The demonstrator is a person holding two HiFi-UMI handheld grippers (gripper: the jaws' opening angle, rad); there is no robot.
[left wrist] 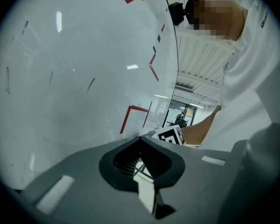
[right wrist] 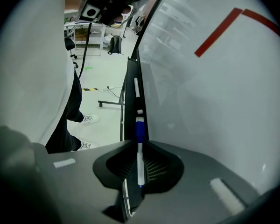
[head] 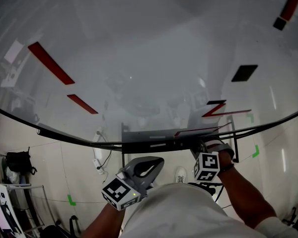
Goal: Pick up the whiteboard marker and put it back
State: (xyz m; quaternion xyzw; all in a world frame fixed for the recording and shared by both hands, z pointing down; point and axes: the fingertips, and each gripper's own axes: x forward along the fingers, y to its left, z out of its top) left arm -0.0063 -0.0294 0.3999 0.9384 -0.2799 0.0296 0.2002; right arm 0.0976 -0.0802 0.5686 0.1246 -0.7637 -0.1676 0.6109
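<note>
The whiteboard marker (right wrist: 139, 143), a white barrel with a blue cap, runs lengthwise between the jaws of my right gripper (right wrist: 139, 171), which is shut on it. It hangs just over the dark tray (right wrist: 130, 92) at the foot of the whiteboard (right wrist: 214, 92), cap pointing along the tray. In the head view my right gripper (head: 202, 151) is at the tray (head: 149, 143), right of centre. My left gripper (head: 157, 162) is held close to my body below the tray, shut and holding nothing; its own view shows its jaws (left wrist: 142, 167) together.
The whiteboard (head: 149, 58) carries red strokes (head: 50, 62) and a black magnet (head: 244, 73). Another white marker (right wrist: 136, 87) lies farther along the tray. Below are the board's stand, a cable (head: 100, 157), my shoe (head: 181, 175) and desks at the left.
</note>
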